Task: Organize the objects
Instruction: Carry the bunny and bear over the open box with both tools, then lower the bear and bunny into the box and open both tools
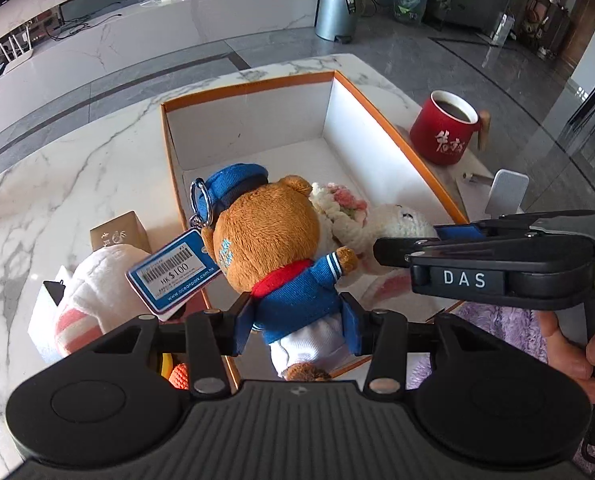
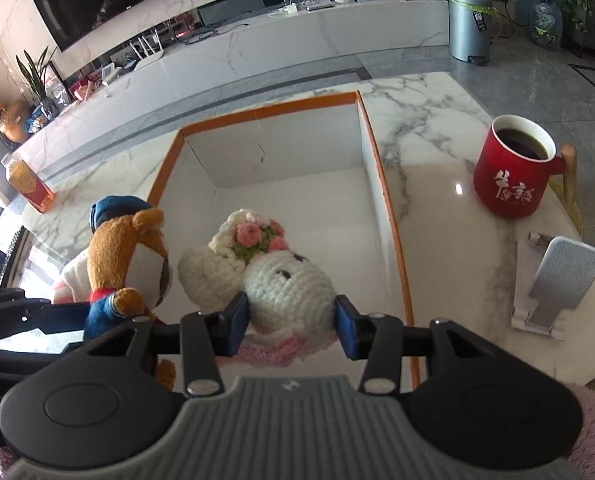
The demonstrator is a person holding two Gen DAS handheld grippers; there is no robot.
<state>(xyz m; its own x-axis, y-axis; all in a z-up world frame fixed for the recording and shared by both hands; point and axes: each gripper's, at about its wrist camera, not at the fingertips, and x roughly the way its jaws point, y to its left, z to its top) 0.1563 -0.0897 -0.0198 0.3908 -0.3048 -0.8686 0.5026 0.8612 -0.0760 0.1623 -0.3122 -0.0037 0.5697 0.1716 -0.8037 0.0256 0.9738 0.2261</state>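
the left gripper [image 1: 297, 326] hides the bear's [image 1: 273, 240] lower body, so only one brown foot shows beneath. the small print on its price tag [image 1: 173, 274] is too fine to read. the white plush [image 1: 93, 280] beside the box [image 1: 381, 120] is partly covered by the tag and gripper. in the right wrist view the right gripper [image 2: 291, 330] covers the crocheted doll's [image 2: 285, 284] body below its head, and the bottle [image 2: 29, 184] is too blurred to read.

My left claw [image 1: 297, 320] holds the bear [image 1: 273, 240] left of the knitted doll [image 2: 285, 284], both over the box [image 2: 377, 160]; the mug [image 2: 513, 172] stands right on the worktop [image 2: 437, 208].
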